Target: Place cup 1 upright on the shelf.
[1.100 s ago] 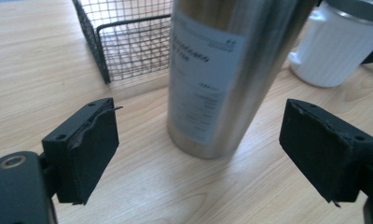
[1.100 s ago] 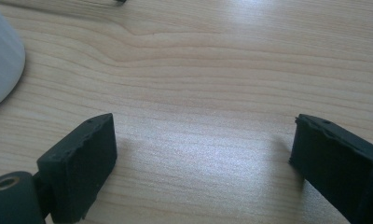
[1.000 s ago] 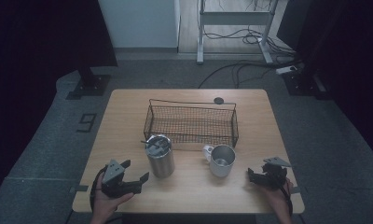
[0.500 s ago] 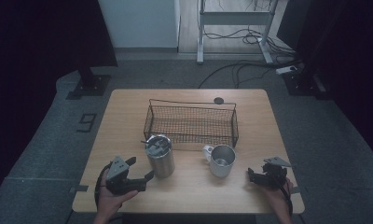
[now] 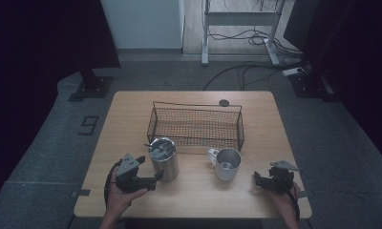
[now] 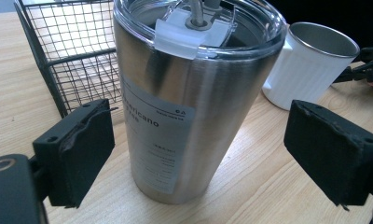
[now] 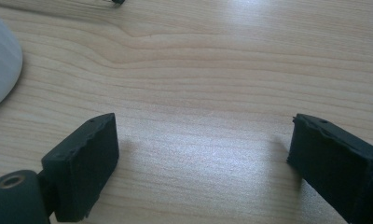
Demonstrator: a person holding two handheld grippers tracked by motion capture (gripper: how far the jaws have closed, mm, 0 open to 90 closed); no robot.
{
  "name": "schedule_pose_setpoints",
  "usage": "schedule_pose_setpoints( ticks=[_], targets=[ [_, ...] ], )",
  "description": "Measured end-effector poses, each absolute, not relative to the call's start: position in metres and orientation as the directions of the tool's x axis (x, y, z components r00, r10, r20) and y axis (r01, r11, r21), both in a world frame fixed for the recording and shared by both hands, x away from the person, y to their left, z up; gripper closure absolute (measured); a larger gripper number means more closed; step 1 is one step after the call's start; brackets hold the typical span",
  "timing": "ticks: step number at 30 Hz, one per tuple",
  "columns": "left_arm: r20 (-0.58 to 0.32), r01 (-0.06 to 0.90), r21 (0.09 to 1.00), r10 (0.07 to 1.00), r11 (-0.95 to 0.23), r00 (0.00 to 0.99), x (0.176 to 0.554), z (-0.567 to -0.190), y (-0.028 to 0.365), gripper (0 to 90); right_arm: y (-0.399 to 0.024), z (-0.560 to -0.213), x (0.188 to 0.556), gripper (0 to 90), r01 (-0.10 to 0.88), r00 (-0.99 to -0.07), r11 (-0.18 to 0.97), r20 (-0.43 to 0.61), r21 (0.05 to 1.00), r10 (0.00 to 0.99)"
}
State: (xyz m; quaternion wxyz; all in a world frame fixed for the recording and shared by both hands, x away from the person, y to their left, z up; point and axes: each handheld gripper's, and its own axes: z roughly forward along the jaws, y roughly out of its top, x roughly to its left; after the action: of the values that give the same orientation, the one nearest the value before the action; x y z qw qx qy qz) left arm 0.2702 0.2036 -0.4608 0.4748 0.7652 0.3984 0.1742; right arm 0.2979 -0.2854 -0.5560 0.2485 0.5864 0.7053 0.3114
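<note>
A steel tumbler (image 5: pixel 164 158) with a clear lid and a straw stands upright in front of the wire basket (image 5: pixel 196 125). In the left gripper view the tumbler (image 6: pixel 189 107) stands between the two pads with a gap on each side. My left gripper (image 5: pixel 153 180) is open and its jaws have just been opening. A white metal mug (image 5: pixel 226 163) sits to the right of the tumbler. My right gripper (image 5: pixel 257 180) rests near the table's front right corner. Its jaws have just been closing a little, but they remain open over bare wood (image 7: pixel 203 163).
The black wire basket (image 6: pixel 58 56) is just behind the tumbler. A small dark round disc (image 5: pixel 223 102) lies at the table's far edge. The mug (image 6: pixel 310 65) stands close beside the tumbler. Bare tabletop (image 5: pixel 203 191) stretches between the two hands.
My left gripper has slid right, toward the tumbler, and its fingertips now reach the tumbler's base. The right gripper, mug and basket have stayed in place.
</note>
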Motion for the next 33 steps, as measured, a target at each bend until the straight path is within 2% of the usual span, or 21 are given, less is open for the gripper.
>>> schedule_pose_setpoints(
  ticks=[14, 33],
  targets=[
    [-0.12, 0.459, 0.854, 0.765, -0.246, 0.633, 0.283, -0.462, 0.194, 4.2, -0.285, -0.556, 0.298, 8.4, 0.673, -0.186, 0.116, 0.016, 0.731, 0.982],
    [-0.083, 0.436, 0.859, 0.769, -0.268, 0.634, 0.3, -0.465, 0.181, 1.9, -0.286, -0.556, 0.298, 8.6, 0.672, -0.185, 0.114, 0.016, 0.732, 0.983]
  ],
)
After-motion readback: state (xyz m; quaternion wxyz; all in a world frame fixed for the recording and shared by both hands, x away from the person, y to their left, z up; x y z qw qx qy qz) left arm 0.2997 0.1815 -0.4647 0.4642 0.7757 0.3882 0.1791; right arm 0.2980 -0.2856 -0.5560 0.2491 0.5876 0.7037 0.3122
